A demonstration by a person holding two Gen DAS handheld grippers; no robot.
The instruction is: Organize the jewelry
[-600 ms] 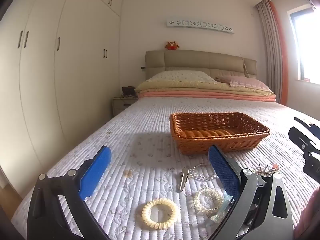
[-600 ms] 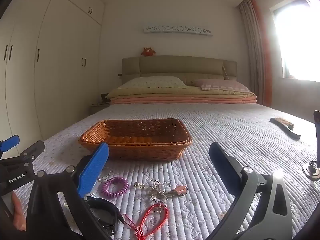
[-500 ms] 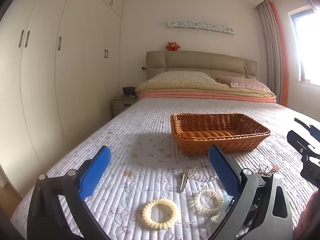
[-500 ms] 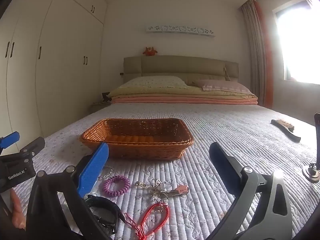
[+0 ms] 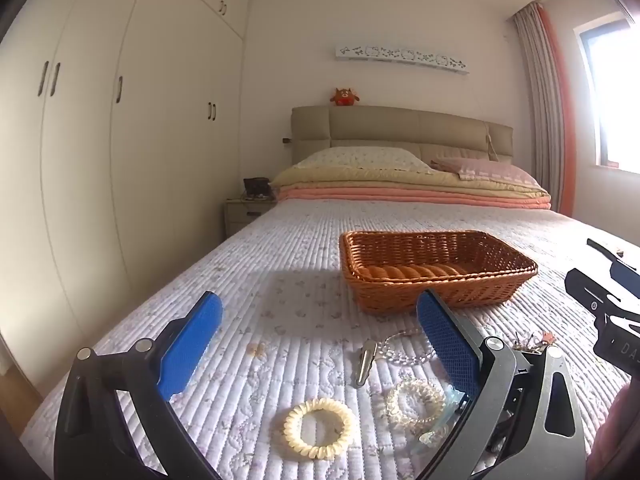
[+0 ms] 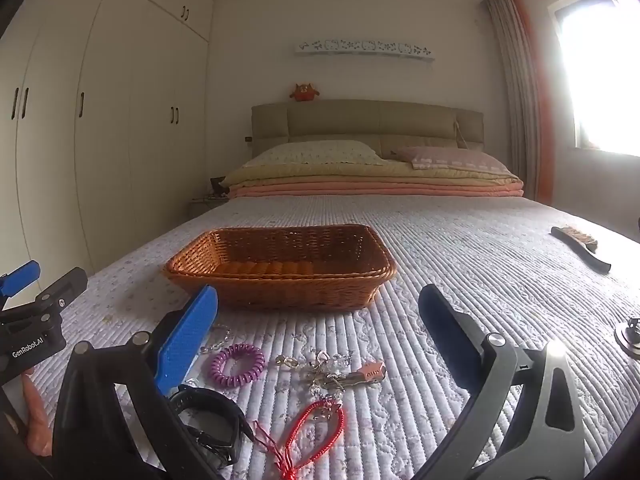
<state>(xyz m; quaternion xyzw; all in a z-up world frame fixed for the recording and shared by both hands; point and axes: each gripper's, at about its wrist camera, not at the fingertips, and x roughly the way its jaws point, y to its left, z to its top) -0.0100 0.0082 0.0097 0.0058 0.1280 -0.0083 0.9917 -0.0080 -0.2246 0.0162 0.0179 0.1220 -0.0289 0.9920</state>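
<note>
A brown wicker basket sits empty on the quilted bed. In the left wrist view a cream spiral hair tie, a clear spiral tie, a metal hair clip and a bead bracelet lie between the basket and my open, empty left gripper. In the right wrist view a purple spiral tie, a key bunch, a red cord bracelet and a black watch lie before my open, empty right gripper.
A dark brush lies on the bed at the right. Pillows and folded blankets sit at the head. Wardrobes line the left wall. A nightstand stands beside the bed.
Both views have shifted very slightly; the basket sits a touch further right in each. Both grippers stay open and nothing on the bed has moved.
</note>
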